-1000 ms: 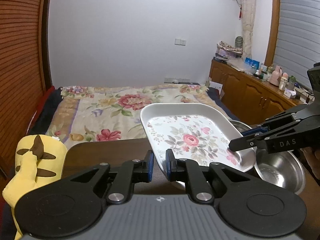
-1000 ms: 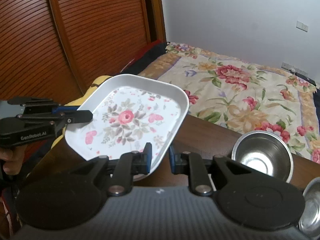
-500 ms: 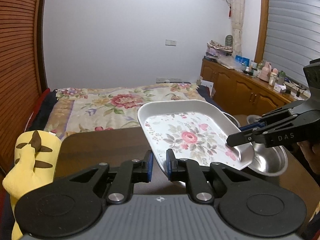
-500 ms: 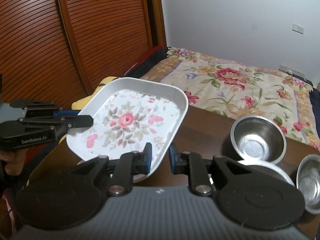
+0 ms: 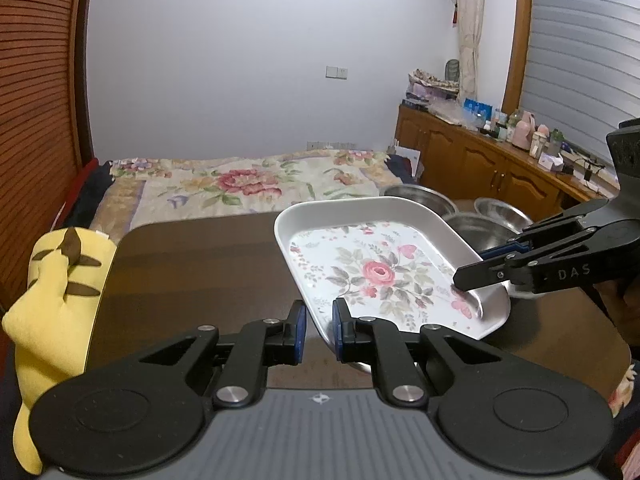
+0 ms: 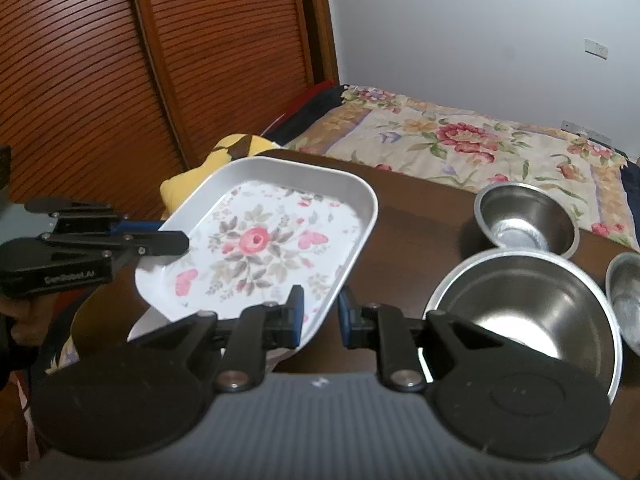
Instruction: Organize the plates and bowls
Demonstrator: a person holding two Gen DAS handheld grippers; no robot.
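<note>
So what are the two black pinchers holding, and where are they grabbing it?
Both hold the flowery tray by its rim. The left gripper pinches one edge, and the right gripper pinches the opposite edge, lifting it above the table.

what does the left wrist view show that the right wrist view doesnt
Only the left wrist view shows the wooden cabinet with bottles along the right wall, the curtain, and the yellow plush's full body.

Only the right wrist view shows the slatted wooden doors and the large steel bowl's whole interior.

Both show the floral tray pinched between the left hand-held gripper and right hand-held gripper, each on an opposite rim, above the brown table, with the floral bed behind.
</note>
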